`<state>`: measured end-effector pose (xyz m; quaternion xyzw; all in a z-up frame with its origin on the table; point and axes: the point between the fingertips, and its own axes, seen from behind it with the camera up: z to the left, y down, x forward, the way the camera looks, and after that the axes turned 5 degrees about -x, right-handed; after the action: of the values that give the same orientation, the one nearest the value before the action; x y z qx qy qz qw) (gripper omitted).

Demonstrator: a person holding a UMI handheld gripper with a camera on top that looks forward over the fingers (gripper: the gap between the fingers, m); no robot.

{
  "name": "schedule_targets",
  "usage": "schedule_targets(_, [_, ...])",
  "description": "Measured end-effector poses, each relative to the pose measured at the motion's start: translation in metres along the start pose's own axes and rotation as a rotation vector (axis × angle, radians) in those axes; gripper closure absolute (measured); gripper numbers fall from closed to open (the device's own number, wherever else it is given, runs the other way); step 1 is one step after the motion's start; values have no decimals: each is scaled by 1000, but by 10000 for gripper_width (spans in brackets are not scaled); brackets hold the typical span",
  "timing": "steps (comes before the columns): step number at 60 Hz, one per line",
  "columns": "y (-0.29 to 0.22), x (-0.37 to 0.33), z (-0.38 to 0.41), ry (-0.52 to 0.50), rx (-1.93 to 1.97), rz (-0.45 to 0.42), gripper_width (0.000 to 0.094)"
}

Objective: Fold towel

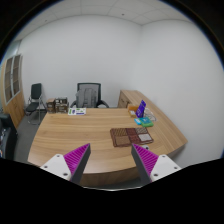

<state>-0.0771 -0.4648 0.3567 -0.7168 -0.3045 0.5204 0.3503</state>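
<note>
Gripper view looks down from well above a long wooden desk (85, 135) in an office; the claw (110, 160) is held high and level over the desk's near edge, aimed along its length; its two fingers stand wide apart with nothing between them, the purple pads (76, 156) facing each other across bare wood. A folded brown patterned towel (127, 137) lies flat on the desk just ahead of the right finger, not touched by it; just beyond the towel sits a teal cloth (144, 137), and beyond that a purple object (142, 109) stands near the desk's right edge. Papers (77, 111) lie at the desk's far end; behind that end stands a grey office chair (89, 95), and off the far left corner a black chair (36, 97).
</note>
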Motion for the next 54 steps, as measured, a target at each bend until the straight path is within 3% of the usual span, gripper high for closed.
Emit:
schedule_targets(14, [30,20,-18,-3,8,47,76])
schedule_targets(25, [78,77,-47,-1,-3,92,77])
schedule_targets(38, [113,200,-63,-77,-70,86,74])
schedule_targets(54, [99,392,-34,-200,-95,44,76])
